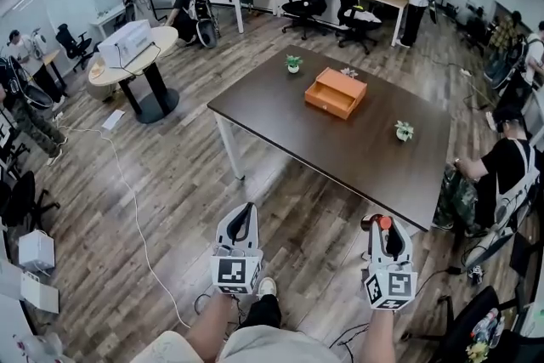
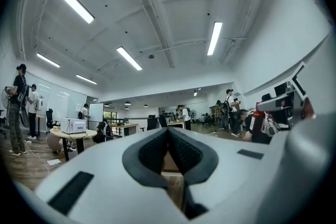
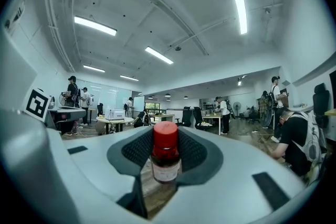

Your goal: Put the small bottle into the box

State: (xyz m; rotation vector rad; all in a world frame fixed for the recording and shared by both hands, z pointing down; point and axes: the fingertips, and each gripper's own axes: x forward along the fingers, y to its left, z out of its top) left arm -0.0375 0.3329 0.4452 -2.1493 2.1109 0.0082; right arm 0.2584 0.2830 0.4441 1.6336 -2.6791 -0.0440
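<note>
My left gripper (image 1: 240,227) sits at the lower middle of the head view, above the wood floor (image 1: 170,183). In its own view its jaws are pressed together with nothing between them (image 2: 168,136). My right gripper (image 1: 383,232) is at the lower right of the head view and pinches the small bottle (image 1: 380,223). In the right gripper view the small bottle (image 3: 165,153) stands upright between the dark pads, red cap on top, with a pale label on its brown body. The orange box (image 1: 336,92) lies in the upper middle of the head view on the dark table (image 1: 280,110), well apart from both grippers. Its drawer is pulled partly out toward me. Two small potted plants (image 1: 293,63) (image 1: 404,130) stand on the table on either side of the box.
</note>
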